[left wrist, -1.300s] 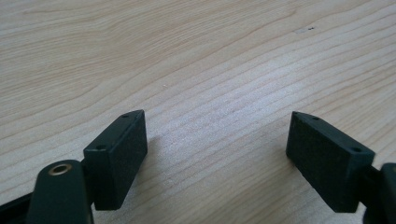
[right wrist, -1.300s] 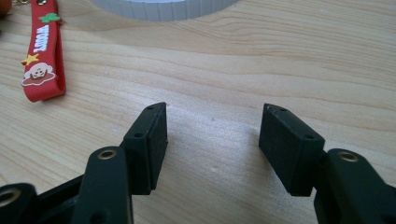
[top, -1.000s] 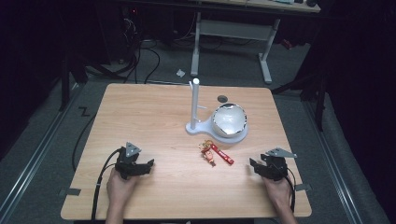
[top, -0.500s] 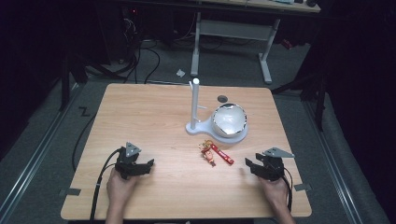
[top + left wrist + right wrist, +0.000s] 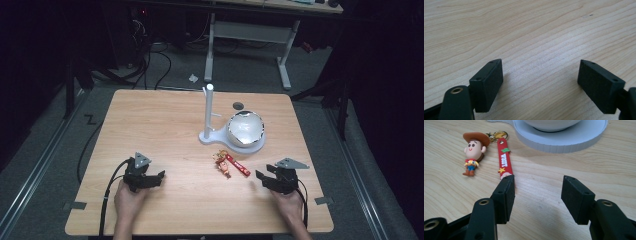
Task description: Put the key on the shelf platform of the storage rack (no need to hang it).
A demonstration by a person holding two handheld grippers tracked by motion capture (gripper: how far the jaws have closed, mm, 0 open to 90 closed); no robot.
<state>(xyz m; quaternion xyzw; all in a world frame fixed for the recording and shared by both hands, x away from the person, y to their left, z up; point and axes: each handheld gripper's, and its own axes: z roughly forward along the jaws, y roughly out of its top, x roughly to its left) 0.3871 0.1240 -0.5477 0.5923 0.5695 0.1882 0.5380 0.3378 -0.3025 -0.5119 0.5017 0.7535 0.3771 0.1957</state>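
A keychain lies on the wooden table: a small cowboy figure [image 5: 474, 151] on a gold ring with a red strap [image 5: 504, 160], also seen as the keychain [image 5: 231, 165] at mid-table. My right gripper [image 5: 538, 181] is open and low over the wood, with nothing between its jaws. The strap's near end lies just ahead of its left jaw tip. From above, the right gripper [image 5: 262, 179] sits right of the keychain and points left at it. My left gripper [image 5: 540, 63] is open over bare wood, and from above the left gripper [image 5: 157, 179] is near the front left.
A white stand [image 5: 215, 136] with an upright post [image 5: 208, 107] stands behind the keychain. A shiny bowl [image 5: 245, 127] rests on its round base [image 5: 564, 137]. A small dark disc [image 5: 238, 105] lies farther back. Desk legs and cables lie on the floor beyond the table's far edge.
My right gripper has crept a little to the left, toward the keychain. The left gripper and the keychain have stayed where they were.
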